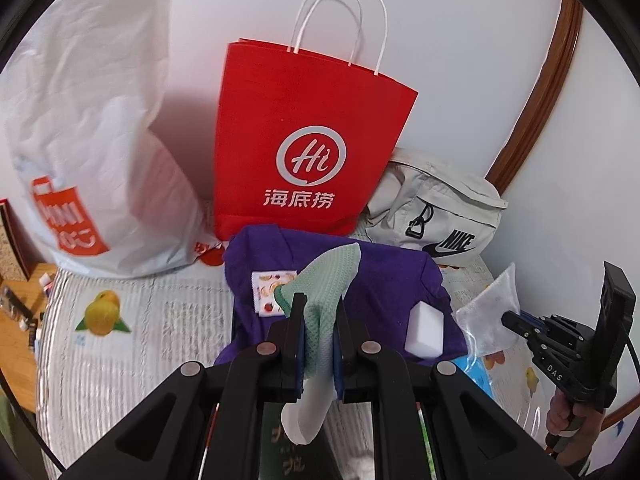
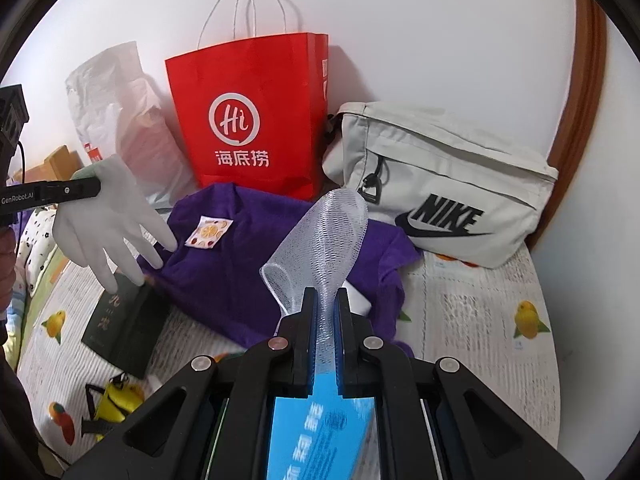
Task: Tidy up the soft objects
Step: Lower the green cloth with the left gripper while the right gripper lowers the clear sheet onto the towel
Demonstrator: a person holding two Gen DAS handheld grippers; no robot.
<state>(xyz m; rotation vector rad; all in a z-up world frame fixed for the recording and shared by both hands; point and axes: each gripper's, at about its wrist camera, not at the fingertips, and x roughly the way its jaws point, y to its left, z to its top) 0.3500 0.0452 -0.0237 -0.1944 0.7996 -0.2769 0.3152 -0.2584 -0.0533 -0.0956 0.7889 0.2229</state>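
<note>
left claw (image 1: 320, 300) clamped on glove (image 1: 326, 280), right claw (image 2: 324, 294) clamped on mesh bag (image 2: 320, 240), both above purple cloth (image 2: 240, 264) on bed (image 2: 480, 320), red bag (image 1: 308, 140) behind

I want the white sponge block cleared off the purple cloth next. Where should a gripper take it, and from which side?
Grip the white sponge block across its two long flat sides, coming down from above. It lies flat and alone on the purple cloth, top face exposed, so its sides look free. Both grippers are full now: the left gripper holds a glove, the right gripper a mesh packet.
</note>
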